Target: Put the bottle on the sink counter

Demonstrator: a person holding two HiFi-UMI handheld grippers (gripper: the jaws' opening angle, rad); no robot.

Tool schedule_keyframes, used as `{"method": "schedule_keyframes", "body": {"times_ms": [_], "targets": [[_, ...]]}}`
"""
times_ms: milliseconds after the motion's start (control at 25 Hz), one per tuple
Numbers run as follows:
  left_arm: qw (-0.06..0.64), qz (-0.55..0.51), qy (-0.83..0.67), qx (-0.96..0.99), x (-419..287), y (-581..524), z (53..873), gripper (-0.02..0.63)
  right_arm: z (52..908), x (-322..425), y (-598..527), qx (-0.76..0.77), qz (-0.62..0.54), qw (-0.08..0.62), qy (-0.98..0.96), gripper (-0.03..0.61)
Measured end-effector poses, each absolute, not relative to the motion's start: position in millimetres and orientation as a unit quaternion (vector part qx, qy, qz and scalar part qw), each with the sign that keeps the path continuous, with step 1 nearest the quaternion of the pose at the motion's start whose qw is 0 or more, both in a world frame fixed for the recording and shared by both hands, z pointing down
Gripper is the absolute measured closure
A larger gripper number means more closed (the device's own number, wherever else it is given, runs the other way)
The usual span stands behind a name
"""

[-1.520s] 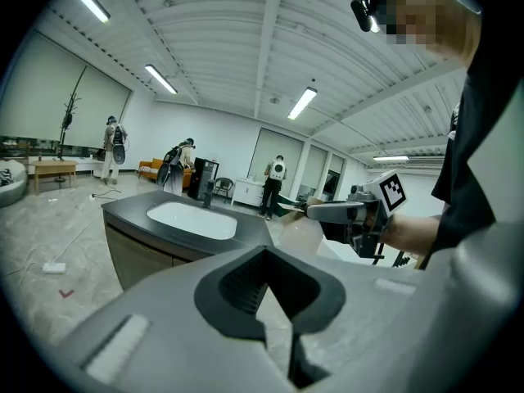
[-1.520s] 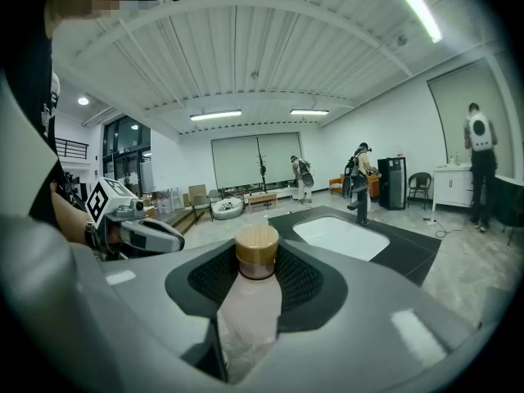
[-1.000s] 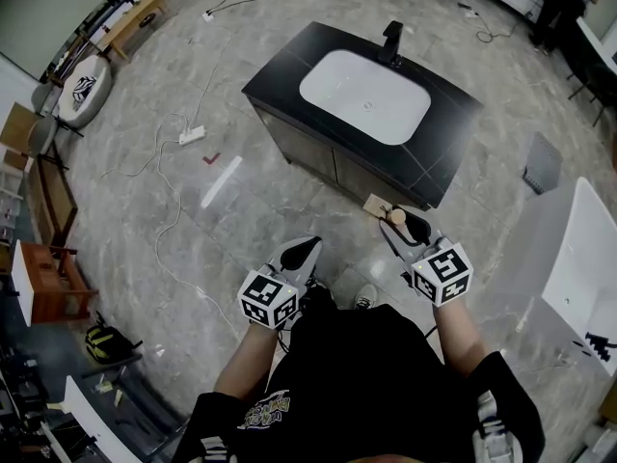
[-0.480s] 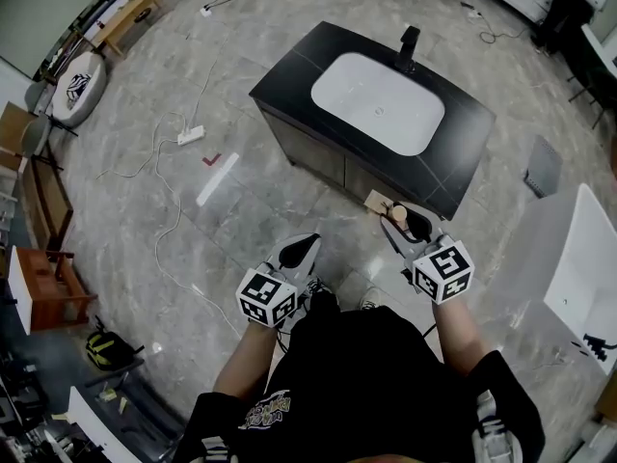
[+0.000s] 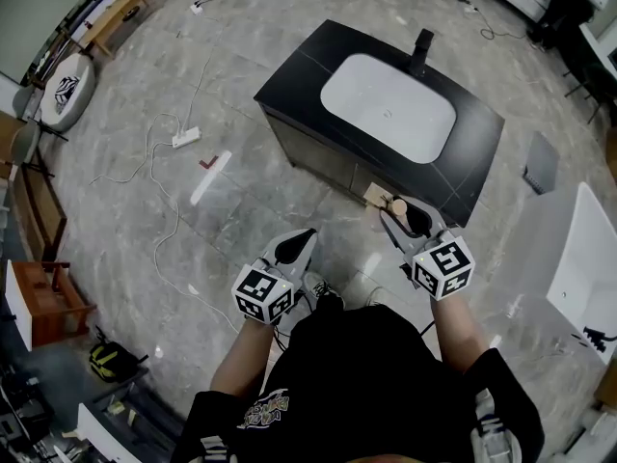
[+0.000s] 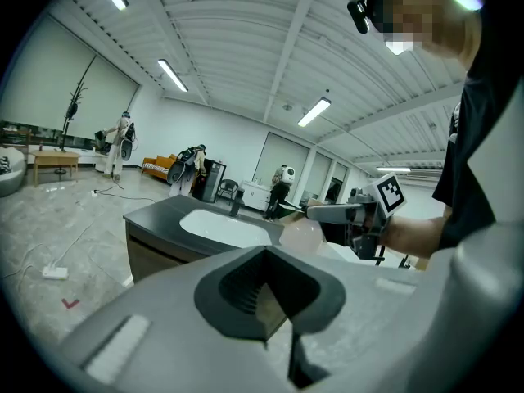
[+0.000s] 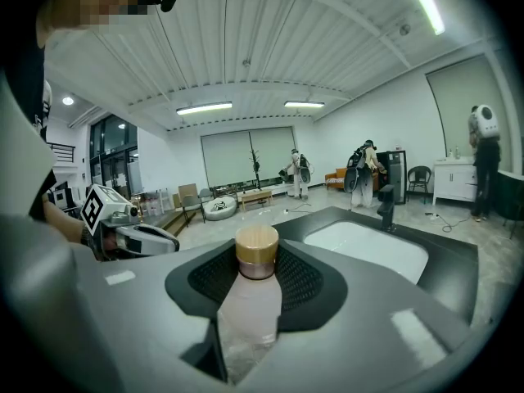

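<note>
My right gripper (image 5: 409, 222) is shut on a pale pink bottle (image 7: 250, 301) with a round wooden cap (image 7: 257, 250); in the head view only the cap end of the bottle (image 5: 396, 205) shows, just short of the near edge of the sink counter (image 5: 475, 138). That counter is a black slab with a white oval basin (image 5: 386, 95) and a black tap (image 5: 421, 51) at its far side. My left gripper (image 5: 293, 249) is shut and empty, held over the floor left of the bottle. The left gripper view shows the right gripper (image 6: 344, 213) and the bottle (image 6: 300, 234) in front of the sink counter (image 6: 155, 214).
A white power strip (image 5: 186, 137) and loose cables lie on the marble floor to the left. Wooden furniture (image 5: 43, 297) stands at the left edge, a white unit (image 5: 588, 258) at the right. People stand far off behind the counter (image 7: 360, 174).
The counter has shifted right and nearer in the head view as I step forward. Both grippers stay as they were, the bottle still held.
</note>
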State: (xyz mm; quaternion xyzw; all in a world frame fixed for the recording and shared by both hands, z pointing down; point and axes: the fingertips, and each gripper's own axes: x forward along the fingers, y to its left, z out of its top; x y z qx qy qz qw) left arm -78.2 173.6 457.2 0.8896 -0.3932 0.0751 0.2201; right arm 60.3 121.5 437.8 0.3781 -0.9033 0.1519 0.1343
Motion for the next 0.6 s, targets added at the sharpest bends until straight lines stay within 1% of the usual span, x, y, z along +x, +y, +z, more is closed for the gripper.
{"method": "schedule_keyframes", "body": {"times_ms": [600], "targets": [[0.219,0.075,-0.386,0.893,-144,159,460,0.614,442,-5,104,0.384,0.155,0.131,-0.901,0.411]]}}
